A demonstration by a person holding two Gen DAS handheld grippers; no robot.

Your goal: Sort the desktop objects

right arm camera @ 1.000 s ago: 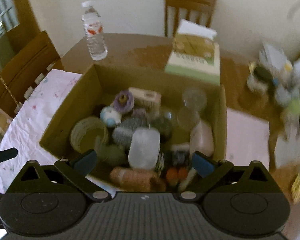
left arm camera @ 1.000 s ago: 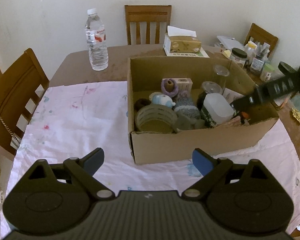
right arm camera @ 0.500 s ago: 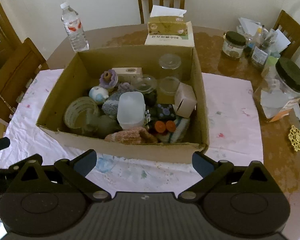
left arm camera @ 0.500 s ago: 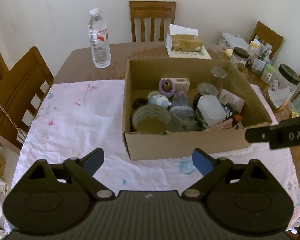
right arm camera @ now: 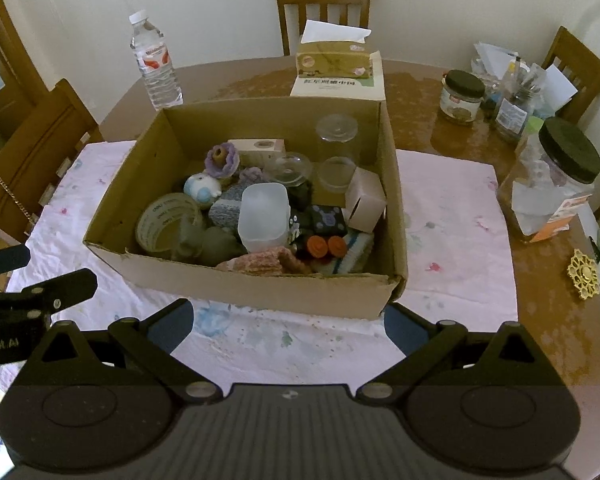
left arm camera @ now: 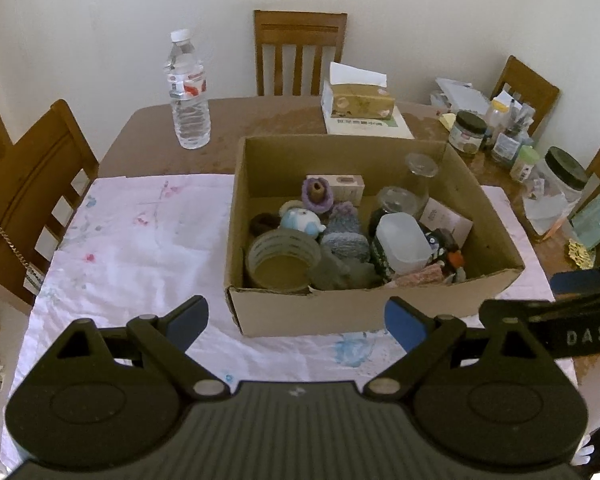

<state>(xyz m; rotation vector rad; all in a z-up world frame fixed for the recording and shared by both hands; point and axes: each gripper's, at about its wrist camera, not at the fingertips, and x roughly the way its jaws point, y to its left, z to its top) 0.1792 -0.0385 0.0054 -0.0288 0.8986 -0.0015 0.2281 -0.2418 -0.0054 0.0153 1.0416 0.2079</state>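
Your left gripper (left arm camera: 296,320) and right gripper (right arm camera: 288,320): fingers spread, empty, hovering before cardboard box (right arm camera: 260,288). Small objects (right arm camera: 260,216) piled inside box (sorted already, or awaiting unpacking: can't tell). Cloth (left arm camera: 140,240) beside box bare.

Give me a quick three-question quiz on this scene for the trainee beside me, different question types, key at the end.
1. True or false: the left tongs and the right tongs are both open and hold nothing.
2. Multiple choice: the roll of tape lies where? A) on the white cloth B) in the cardboard box's near left corner C) beside the water bottle
3. Fill in: the tissue box rests on a ____ behind the cardboard box.

Key: 1 true; 2 B; 3 booklet.
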